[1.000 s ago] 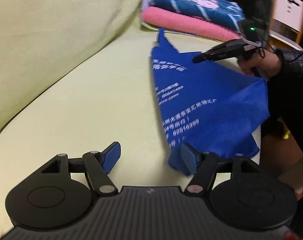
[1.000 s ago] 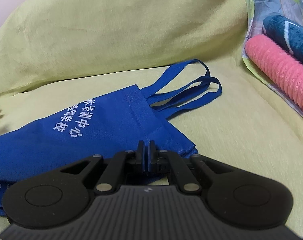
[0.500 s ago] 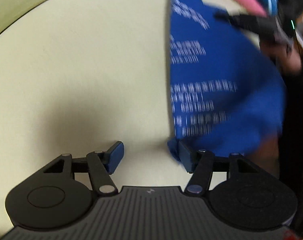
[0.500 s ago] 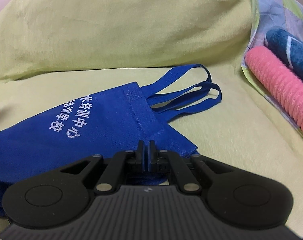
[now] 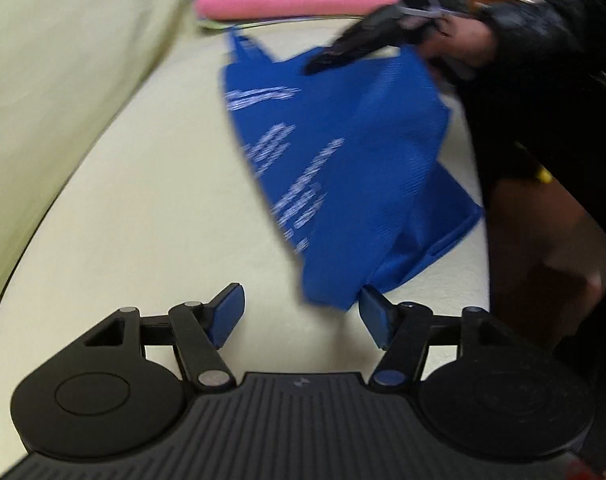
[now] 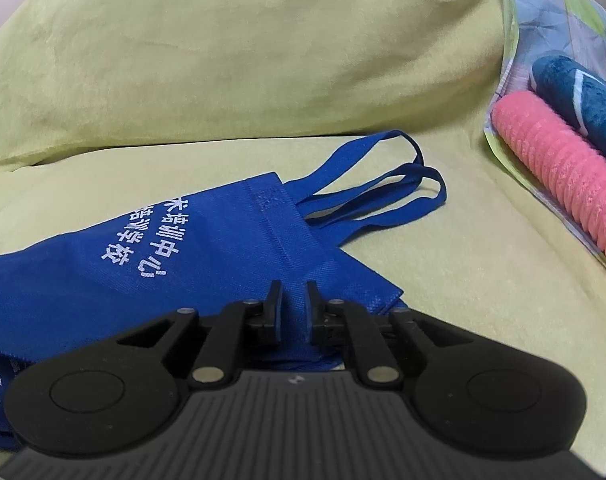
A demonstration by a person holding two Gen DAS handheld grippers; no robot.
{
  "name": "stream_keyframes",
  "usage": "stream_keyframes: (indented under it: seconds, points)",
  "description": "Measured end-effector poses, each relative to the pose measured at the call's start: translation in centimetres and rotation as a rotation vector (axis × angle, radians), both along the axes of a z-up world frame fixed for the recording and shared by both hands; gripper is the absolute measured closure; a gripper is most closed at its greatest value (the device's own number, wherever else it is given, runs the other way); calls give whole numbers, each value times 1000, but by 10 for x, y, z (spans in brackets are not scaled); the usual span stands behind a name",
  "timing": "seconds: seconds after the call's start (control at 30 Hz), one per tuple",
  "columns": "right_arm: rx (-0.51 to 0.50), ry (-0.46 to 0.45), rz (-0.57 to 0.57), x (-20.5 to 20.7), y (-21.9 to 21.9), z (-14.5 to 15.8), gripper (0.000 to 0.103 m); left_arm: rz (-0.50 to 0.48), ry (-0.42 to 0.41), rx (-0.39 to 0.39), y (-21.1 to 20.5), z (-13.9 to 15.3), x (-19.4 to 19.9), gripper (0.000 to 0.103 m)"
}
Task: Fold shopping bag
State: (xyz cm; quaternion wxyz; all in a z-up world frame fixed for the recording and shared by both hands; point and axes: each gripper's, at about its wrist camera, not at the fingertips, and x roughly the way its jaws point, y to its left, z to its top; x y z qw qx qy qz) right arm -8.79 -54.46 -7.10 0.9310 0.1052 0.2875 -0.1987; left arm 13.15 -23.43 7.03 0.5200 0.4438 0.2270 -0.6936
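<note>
Looking along the left hand-held gripper (image 5: 301, 314), its jaws are opening, the blue shopping bag (image 5: 343, 168) on the yellow-green sofa seat (image 5: 143, 200) reaching their gap by one corner, unpinched; square it up before closing. From the right wrist, the right hand-held gripper (image 6: 293, 312) parts slightly over the bag's edge, handles (image 6: 383, 184) splayed beyond; let go only once the fold lies flat.

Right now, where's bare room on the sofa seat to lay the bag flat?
Free: seat cushion between the backrest and the blue bag, and a strip between the bag handles and the pink roll. Crowded: the far end, with stacked rolls, and the person's side.
</note>
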Motion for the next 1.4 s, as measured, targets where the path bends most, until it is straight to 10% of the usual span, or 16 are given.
stream_keyframes:
  seconds: [0.33,0.7,0.93,1.0,1.13,1.27,1.4]
  points:
    - [-3,-1,2,1,-1,-1,96,-256,45,187,-46,-17,-17,64]
    - [-8,21,11,3,-3,1,96,98,-29,186,22,-5,-39,103]
    - [5,12,-1,2,-5,0,96,189,-2,19,42,20,-29,98]
    - [2,13,-1,2,-5,0,96,169,49,-42,33,27,-19,59]
    - [-4,13,2,2,-5,0,96,55,175,-79,11,29,1,46]
    - [-8,13,4,3,-6,0,96,10,263,-20,-18,9,15,46]
    - [-10,16,5,4,-7,0,96,23,301,55,-16,-9,-1,89]
